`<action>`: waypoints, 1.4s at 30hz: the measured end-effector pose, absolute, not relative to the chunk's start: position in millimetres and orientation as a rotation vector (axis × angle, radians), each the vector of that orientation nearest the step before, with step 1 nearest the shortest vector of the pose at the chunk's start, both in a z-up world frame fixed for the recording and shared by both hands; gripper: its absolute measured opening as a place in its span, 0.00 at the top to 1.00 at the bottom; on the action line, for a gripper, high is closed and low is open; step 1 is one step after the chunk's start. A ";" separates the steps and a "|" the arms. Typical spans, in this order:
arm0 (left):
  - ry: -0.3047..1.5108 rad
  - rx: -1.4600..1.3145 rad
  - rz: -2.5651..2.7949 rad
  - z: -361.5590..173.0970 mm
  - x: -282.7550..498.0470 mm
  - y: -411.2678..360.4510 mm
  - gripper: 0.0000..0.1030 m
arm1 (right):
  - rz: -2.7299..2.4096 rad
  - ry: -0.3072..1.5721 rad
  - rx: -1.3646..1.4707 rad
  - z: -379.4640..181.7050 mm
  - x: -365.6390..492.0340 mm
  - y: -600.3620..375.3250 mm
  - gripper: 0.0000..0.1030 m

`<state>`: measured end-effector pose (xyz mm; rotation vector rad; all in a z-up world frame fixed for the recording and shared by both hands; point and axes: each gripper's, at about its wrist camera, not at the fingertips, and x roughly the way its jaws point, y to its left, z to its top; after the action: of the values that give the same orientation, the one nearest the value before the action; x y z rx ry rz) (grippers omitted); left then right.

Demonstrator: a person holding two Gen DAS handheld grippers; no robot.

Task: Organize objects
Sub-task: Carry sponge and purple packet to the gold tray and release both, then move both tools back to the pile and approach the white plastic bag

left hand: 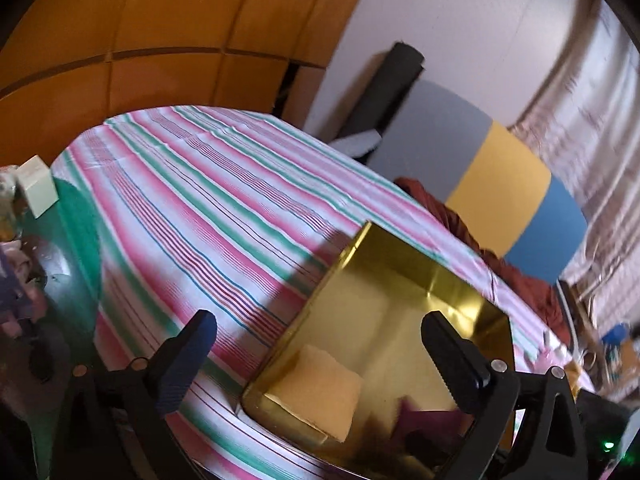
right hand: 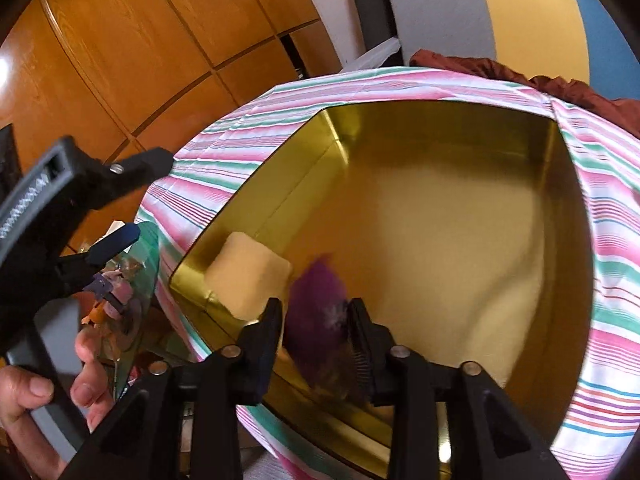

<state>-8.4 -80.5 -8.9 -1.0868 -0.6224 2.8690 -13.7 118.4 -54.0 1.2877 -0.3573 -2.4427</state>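
Your right gripper (right hand: 316,320) hangs over the near edge of the gold tin (right hand: 558,128), and its jaws are closed on a purple thing (right hand: 316,300). That thing sits squarely between the two fingers, blurred, so you cannot tell just what it is; it bulges out past the tips toward 12 o'clock and hangs inside the tin's walls, above the floor. In the right wrist view the yellow pad (right hand: 250,270) lies on the tin floor at 10 o'clock from the jaws, just beside the left finger and pressed into the tin's near left corner.

Your left gripper (left hand: 316,344) has its jaws spread wide with nothing between them. In the left wrist view its left finger stands over the striped cloth (left hand: 208,184) on the table, and its right finger stands over the tin (left hand: 352,252), so the tin's left wall runs up through the gap. The pad (left hand: 320,394) lies in that gap, low and toward 5 o'clock, in the tin's near corner. The purple thing (left hand: 416,412) shows dimly at the tin's lower edge, below the right finger.

Your left hand (right hand: 60,384) shows at 8 o'clock in the right wrist view, wrapped round the left gripper's handle.
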 end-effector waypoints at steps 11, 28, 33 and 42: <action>-0.698 -1.196 2.809 -26.6 -4.5 -79.9 0.00 | -2.639 -0.430 1.086 -10.4 17.0 159.3 0.52; -0.468 -1.123 2.596 -14.2 20.3 5.8 0.00 | -2.875 -0.549 1.070 0.4 54.5 243.2 0.52; -0.365 -1.094 2.524 -8.2 30.5 39.8 0.00 | -2.938 -0.616 1.113 -9.5 69.8 276.5 0.52; -0.204 -1.074 2.362 -5.3 53.4 104.6 0.00 | -3.052 -0.717 1.265 -43.2 107.3 344.2 0.52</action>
<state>53.4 104.6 -5.3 -1.0745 -0.2037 2.3621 107.3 344.2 -43.2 1.2647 -0.7173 -3.0518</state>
